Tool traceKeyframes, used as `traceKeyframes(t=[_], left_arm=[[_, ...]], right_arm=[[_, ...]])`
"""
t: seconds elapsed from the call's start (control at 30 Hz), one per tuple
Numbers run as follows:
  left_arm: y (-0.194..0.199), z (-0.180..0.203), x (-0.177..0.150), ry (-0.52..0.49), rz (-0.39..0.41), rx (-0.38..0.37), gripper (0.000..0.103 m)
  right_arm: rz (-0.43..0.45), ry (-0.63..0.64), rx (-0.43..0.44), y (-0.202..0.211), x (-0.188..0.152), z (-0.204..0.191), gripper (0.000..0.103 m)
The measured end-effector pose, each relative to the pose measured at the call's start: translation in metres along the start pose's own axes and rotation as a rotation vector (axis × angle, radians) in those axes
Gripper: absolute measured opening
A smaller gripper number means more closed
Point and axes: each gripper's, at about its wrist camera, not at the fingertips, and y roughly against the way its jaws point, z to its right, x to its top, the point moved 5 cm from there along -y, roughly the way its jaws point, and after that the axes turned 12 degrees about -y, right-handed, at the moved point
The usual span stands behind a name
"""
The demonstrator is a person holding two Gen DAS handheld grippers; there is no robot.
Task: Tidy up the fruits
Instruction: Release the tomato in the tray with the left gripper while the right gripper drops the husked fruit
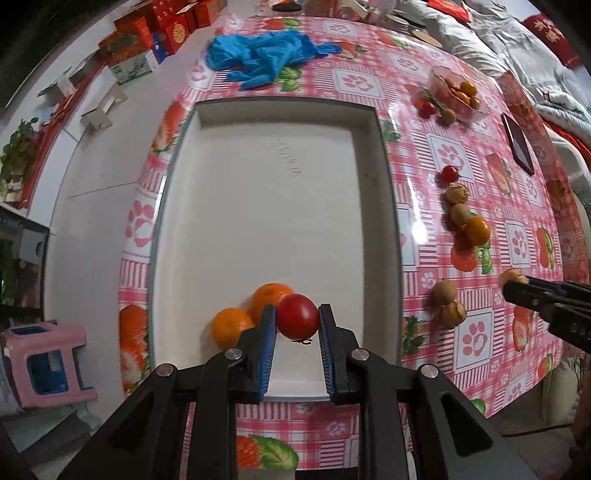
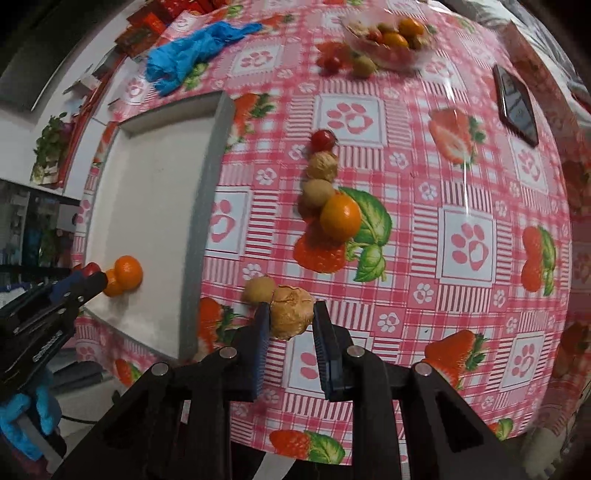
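My left gripper (image 1: 297, 311) is shut on a red tomato (image 1: 297, 321), held over the near end of the white tray (image 1: 386, 184). Two oranges (image 1: 229, 326) lie in the tray just beside and behind it. My right gripper (image 2: 291, 305) is shut on a wrinkled walnut (image 2: 291, 317), lifted off the tablecloth to the right of the tray (image 2: 207, 177). A round tan fruit (image 2: 260, 290) lies just left of it. Farther off stand a cherry tomato (image 2: 322, 139), a walnut (image 2: 322, 166), a tan fruit (image 2: 317, 192) and an orange (image 2: 340, 217) in a row.
A clear bowl (image 2: 388, 40) with more fruit stands at the far side, with a tomato and a green fruit beside it. A phone (image 2: 515, 107) lies far right. Blue gloves (image 1: 266, 55) lie crumpled behind the tray. Red boxes (image 1: 162, 29) and a pink stool (image 1: 48, 365) stand on the floor to the left.
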Motion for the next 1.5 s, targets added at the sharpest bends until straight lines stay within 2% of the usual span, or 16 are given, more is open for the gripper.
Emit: traceKeyframes(t=[0.37,0.7,1.4,1.5], left_arm=[[0.01,-0.027,-0.014,0.055,0.009,0.005,0.024],[0.006,-0.039,-0.023,0.073,-0.002,0.011,0.024],[-0.013,-0.037,-0.025,0.036,-0.045,0.014,0.024],[-0.014,-0.033,-0.025,0.013,-0.046,0.032,0.024]], right_arm=[[-0.009,0.13,0.029,0.008,-0.01,-0.052,0.025],[-0.061,0.229,0.047,-0.007,-0.019,-0.09,0.025],[-0.17,0.269,0.08,-0.047,-0.03,-0.128,0.026],[-0.178,0.273,0.089,-0.048,-0.031,-0.131,0.028]])
